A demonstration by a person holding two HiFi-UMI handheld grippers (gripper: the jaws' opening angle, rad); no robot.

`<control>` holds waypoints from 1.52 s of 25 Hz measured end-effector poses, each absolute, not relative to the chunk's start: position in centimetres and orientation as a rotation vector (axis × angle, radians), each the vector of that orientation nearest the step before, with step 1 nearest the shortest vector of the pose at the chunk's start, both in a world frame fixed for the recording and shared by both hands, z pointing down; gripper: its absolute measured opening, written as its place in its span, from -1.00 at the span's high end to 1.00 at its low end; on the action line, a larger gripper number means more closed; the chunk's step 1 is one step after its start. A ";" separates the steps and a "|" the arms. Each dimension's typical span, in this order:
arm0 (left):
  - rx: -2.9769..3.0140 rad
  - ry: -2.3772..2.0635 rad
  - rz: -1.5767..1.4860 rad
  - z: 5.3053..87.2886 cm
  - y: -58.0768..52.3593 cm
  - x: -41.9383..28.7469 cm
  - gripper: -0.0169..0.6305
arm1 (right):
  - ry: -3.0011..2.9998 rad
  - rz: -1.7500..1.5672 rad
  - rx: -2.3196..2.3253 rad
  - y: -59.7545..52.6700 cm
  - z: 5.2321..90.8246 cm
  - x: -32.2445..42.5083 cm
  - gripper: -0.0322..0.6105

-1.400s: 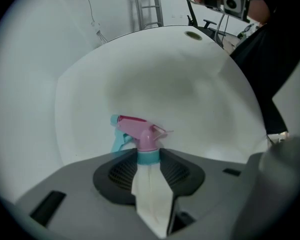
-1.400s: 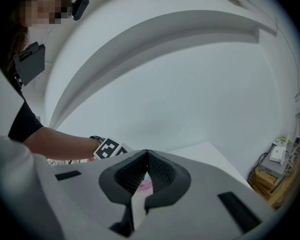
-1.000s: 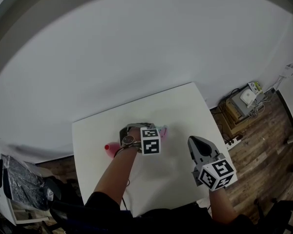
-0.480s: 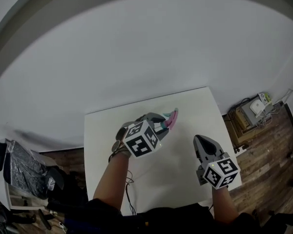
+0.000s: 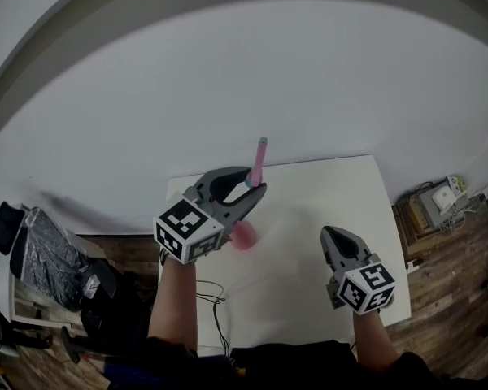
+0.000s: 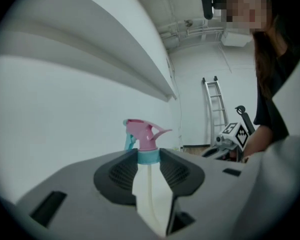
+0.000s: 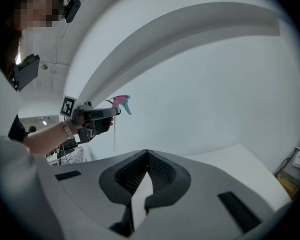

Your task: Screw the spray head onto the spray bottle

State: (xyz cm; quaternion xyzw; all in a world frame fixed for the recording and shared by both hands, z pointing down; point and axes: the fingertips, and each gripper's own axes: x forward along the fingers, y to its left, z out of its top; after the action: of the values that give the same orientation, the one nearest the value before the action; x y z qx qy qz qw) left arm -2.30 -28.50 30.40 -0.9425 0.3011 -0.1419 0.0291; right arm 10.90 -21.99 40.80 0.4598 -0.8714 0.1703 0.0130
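My left gripper (image 5: 256,187) (image 6: 148,156) is raised above the white table (image 5: 325,193) and is shut on the spray head's teal collar. The pink spray head (image 6: 142,134) (image 5: 259,159) stands upright above the jaws. In the right gripper view the spray head (image 7: 120,102) shows a thin dip tube (image 7: 114,134) hanging below it. A blurred pink thing (image 5: 244,234), apparently the bottle, lies on the table under that gripper. My right gripper (image 5: 332,236) (image 7: 146,156) hovers at the right with its jaws shut and nothing in them.
Boxes and devices (image 5: 435,201) sit on the wood floor right of the table. A dark seat with a silvery cover (image 5: 41,275) stands at the left, and a cable (image 5: 215,299) hangs off the table's near edge. A ladder (image 6: 215,109) leans on the far wall.
The left gripper has risen from the table and rolled to a level pose, carrying the spray head up. The right gripper shifted slightly. The pink thing stayed on the table.
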 end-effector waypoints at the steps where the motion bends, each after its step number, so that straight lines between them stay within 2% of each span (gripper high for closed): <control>1: -2.907 0.964 -0.384 30.1 -28.4 -3.4 0.52 | -2.723 0.526 1.417 -21.9 40.7 10.2 0.88; 10: -2.838 1.137 -0.014 29.7 -27.1 -10.1 0.52 | -2.745 0.495 1.335 -21.3 40.3 5.9 0.88; 16: -2.777 1.134 -0.103 32.6 -26.6 -10.1 0.53 | -2.728 0.459 1.325 -21.0 40.3 5.0 0.88; 38: -2.861 1.077 -0.083 41.2 -26.1 -9.9 0.53 | -2.658 0.498 1.309 -20.6 42.8 3.4 0.88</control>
State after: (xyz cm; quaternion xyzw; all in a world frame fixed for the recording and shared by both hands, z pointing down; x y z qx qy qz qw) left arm -9.89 -26.15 41.16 -0.9347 0.3520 -0.0272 0.0418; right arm 3.42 -20.59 42.76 0.4347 -0.8826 0.1655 0.0686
